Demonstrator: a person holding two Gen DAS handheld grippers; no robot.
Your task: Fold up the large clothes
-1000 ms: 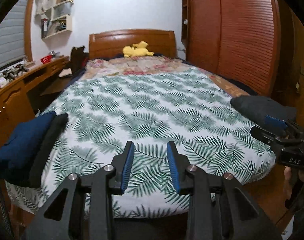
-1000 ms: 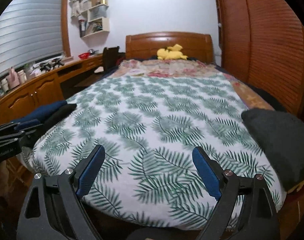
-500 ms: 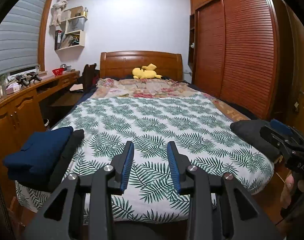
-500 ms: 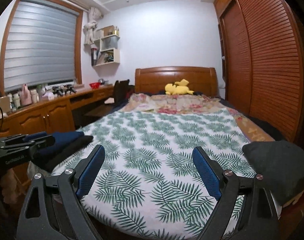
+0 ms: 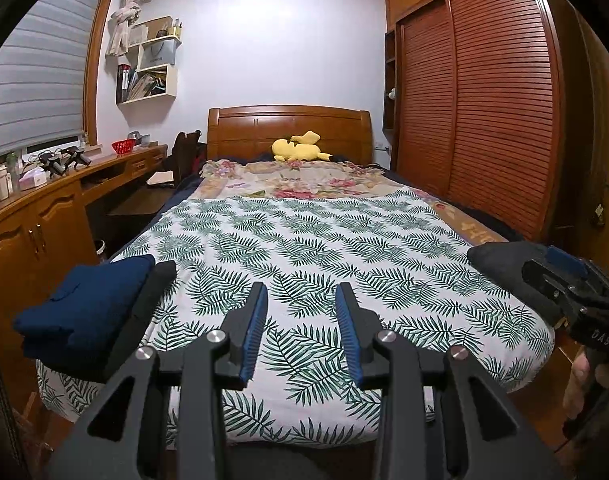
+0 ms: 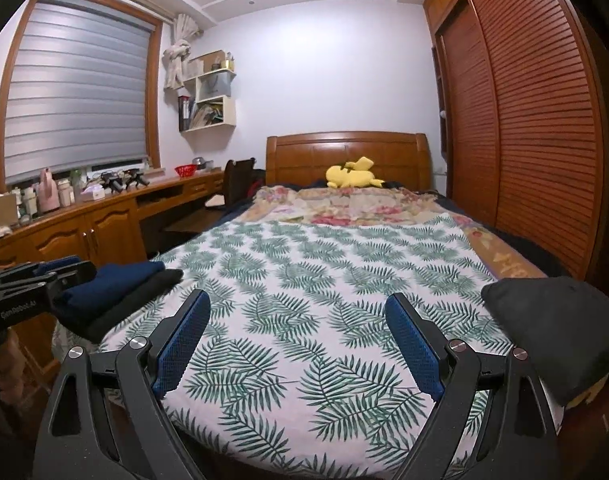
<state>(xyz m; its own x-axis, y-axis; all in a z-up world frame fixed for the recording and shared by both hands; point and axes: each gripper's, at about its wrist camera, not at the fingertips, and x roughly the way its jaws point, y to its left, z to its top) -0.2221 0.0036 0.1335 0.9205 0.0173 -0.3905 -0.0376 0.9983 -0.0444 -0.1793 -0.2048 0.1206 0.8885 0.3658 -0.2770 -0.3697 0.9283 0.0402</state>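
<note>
Both grippers hover over the foot of the bed, holding nothing. The left gripper [image 5: 302,304] has its blue-padded jaws partly parted over the white leaf-print bedspread [image 5: 304,248]; the right gripper [image 6: 298,314] is spread wide. A folded navy garment on a black one [image 5: 84,312] lies at lower left (bed's corner), and a dark grey bundled garment [image 6: 552,320] sits at the right edge.

Wooden bed [image 5: 288,128], louvred wardrobe [image 5: 484,112], blinded window [image 6: 80,100]
</note>
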